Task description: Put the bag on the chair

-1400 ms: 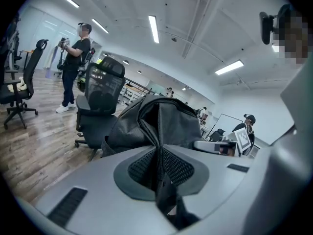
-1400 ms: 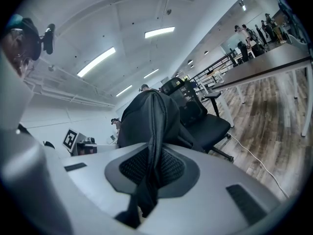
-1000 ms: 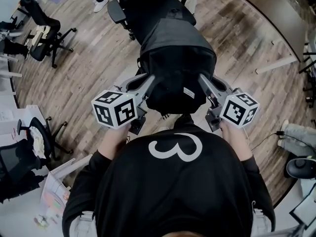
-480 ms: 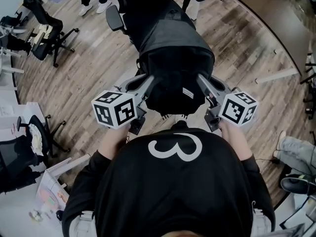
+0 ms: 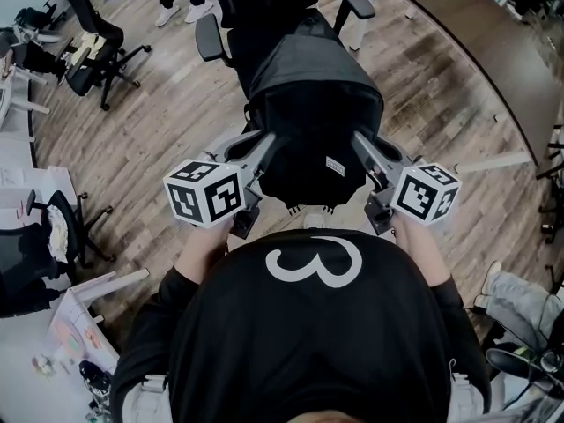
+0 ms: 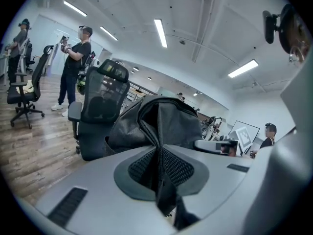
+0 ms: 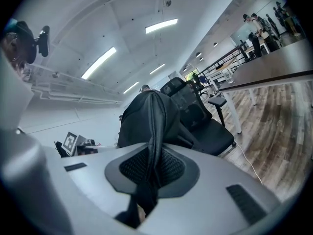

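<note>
Wood-plank floor (image 5: 150,139) all round, nothing under the load yet.

Black mesh-backed office chair (image 5: 256,7) stands dead ahead of you. Its backrest is on the far side and both armrests show either side of the load's far end. The seat is mostly hidden in the head view. The right gripper view shows the seat pad lying beyond and lower than the load.

Black fabric backpack-style bag (image 5: 313,122) is off the floor, slung between your two tools in front of your chest. Its long axis runs away from you, toward the backrest. The far end overlaps the seat's front edge from above. I can't tell whether it touches there, but it looks clear.

Left tongs (image 5: 264,148) are pinched narrow on a fold of the bag's left side, with the cloth running straight through the pads. Right tongs (image 5: 363,148) do the same on the bag's right side. Both sit level with each other near the bag's close end, so neither hand is nearer the chair.

My read: the move is forward and down along the bag's own axis, both hands together, keeping between the armrests. The risk is the far end catching the seat's front edge.
</note>
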`<state>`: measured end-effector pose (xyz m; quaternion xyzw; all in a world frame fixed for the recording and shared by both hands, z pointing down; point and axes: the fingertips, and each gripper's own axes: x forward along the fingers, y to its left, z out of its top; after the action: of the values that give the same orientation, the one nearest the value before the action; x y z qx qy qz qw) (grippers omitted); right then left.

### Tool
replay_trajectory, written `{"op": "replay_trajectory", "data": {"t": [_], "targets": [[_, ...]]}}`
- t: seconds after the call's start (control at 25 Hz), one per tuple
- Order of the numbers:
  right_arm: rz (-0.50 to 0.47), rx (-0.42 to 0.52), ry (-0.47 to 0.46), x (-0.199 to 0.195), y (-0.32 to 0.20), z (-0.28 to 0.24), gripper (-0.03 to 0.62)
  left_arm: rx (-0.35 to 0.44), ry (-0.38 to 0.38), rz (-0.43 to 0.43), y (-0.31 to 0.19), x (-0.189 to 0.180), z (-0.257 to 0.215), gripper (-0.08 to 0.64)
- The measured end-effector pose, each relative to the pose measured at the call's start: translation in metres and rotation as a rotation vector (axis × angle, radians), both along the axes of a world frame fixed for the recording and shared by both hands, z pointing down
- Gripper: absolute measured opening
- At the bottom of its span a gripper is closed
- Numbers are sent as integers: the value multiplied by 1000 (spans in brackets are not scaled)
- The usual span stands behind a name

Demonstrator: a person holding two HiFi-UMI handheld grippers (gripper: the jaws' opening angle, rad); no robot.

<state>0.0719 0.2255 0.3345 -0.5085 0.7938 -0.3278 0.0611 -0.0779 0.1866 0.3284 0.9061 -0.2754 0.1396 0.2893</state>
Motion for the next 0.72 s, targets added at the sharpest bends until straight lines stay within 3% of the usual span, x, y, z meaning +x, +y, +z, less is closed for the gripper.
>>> {"op": "replay_trajectory", "data": {"t": [0.28, 0.72], "targets": [[-11, 20, 25, 16, -10, -10, 54, 20, 9, -33, -6, 16, -8, 49], [-1, 33, 15, 39, -27, -14, 54, 37, 18, -10, -24, 40, -14, 49]]}}
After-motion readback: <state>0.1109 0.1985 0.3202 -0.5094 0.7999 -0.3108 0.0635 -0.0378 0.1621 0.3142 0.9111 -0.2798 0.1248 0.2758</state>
